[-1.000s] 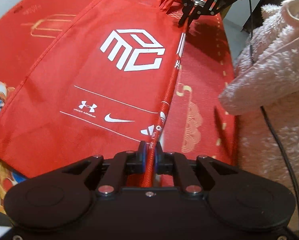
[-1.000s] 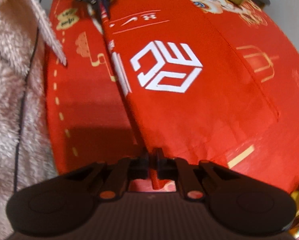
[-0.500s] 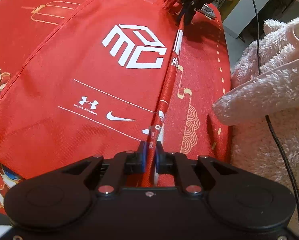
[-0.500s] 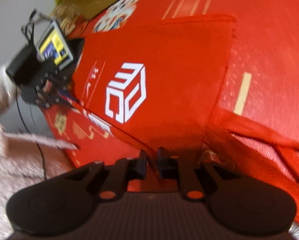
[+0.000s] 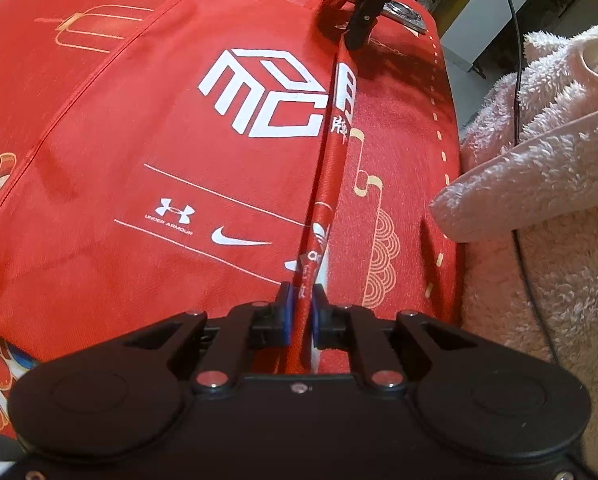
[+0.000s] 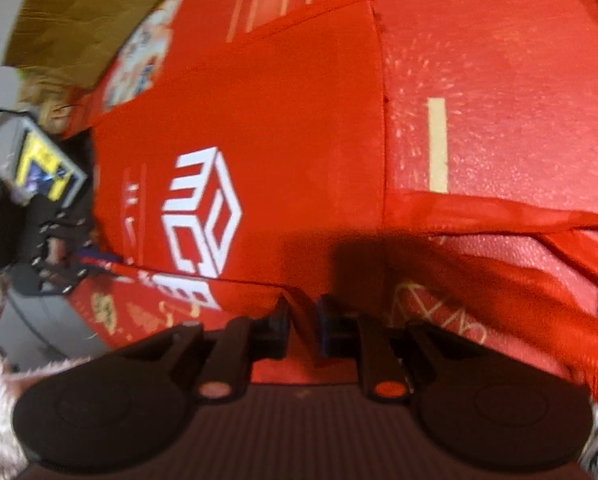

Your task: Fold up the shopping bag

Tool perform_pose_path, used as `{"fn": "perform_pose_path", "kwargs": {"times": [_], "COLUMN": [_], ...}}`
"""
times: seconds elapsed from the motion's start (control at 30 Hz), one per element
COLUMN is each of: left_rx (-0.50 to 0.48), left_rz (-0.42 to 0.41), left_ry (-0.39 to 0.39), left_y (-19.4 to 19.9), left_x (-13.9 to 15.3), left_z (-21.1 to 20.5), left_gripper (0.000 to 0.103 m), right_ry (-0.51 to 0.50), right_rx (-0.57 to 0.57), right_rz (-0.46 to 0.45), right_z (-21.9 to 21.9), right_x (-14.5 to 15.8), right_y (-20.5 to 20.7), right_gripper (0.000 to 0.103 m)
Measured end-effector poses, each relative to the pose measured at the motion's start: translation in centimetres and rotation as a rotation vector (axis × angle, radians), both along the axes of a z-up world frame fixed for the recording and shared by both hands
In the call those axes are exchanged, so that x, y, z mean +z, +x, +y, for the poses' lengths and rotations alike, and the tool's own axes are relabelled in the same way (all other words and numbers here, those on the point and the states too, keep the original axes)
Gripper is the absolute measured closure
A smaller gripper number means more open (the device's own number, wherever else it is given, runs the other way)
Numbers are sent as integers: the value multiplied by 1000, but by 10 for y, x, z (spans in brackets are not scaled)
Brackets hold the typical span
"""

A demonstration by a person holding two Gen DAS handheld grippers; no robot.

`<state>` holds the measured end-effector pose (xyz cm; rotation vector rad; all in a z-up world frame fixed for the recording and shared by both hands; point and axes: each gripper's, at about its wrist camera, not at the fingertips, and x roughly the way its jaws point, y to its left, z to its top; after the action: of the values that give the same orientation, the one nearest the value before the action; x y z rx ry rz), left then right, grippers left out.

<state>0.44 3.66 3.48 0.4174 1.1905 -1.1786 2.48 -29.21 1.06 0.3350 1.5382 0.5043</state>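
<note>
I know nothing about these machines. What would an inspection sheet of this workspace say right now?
Surface: red printed cloth.
Job's things: red bag lying flat, logo up, one edge lifted; handles trailing from its mouth.
Clutter: cardboard box at the far edge.
Tools: left tool shut on the bag's lifted edge; right tool on the same edge, jaws just been opening slightly, fabric between them.
Cables: black cable beside the sleeve.
Surroundings: fluffy pink sleeve.

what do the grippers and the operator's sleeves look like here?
Both grippers, left and right, are matte black with rounded housings, silver screws and blue finger pads. A black cable trails from the right one. The sleeves are fluffy pale pink fleece.
</note>
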Motion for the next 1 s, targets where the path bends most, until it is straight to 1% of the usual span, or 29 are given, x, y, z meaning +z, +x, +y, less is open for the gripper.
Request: {"fn": "perform_pose_path", "kwargs": {"times": [0.07, 0.17, 0.3, 0.37, 0.43, 0.6, 0.73, 0.77, 0.8, 0.93, 1.0], "left_rx": [2, 3, 3, 8, 26, 80, 78, 81, 88, 153, 183], "left_rz": [3, -1, -32, -79, -148, -307, -404, -415, -413, -324, -281], "left_ry": [-3, -7, -6, -2, 2, -26, -16, -14, -15, -14, -25], "left_y": [1, 0, -3, -7, -13, -36, -58, -61, -63, -60, -58], "left_x": [-1, 0, 1, 4, 8, 25, 32, 33, 32, 20, 14], "left_z": [0, 1, 1, 1, 4, 10, 8, 9, 10, 22, 28], "left_gripper": [93, 93, 92, 90, 88, 86, 86, 86, 86, 86, 86], "right_ry": [-44, -127, -239, -272, -289, -323, -331, -328, -328, -330, -314], "right_rx": [-54, -108, -126, -121, -120, -133, -114, -116, -110, -87, -96], "right_rz": [35, 57, 56, 59, 73, 111, 109, 115, 117, 114, 117], "right_z": [3, 13, 30, 35, 35, 35, 34, 31, 30, 26, 19], "right_x": [0, 2, 5, 5, 5, 1, -1, -2, -3, -6, -8], "right_y": [2, 3, 3, 4, 8, 14, 16, 17, 17, 19, 19], "right_gripper": [89, 89, 89, 89, 90, 90, 90, 90, 90, 90, 89]}}
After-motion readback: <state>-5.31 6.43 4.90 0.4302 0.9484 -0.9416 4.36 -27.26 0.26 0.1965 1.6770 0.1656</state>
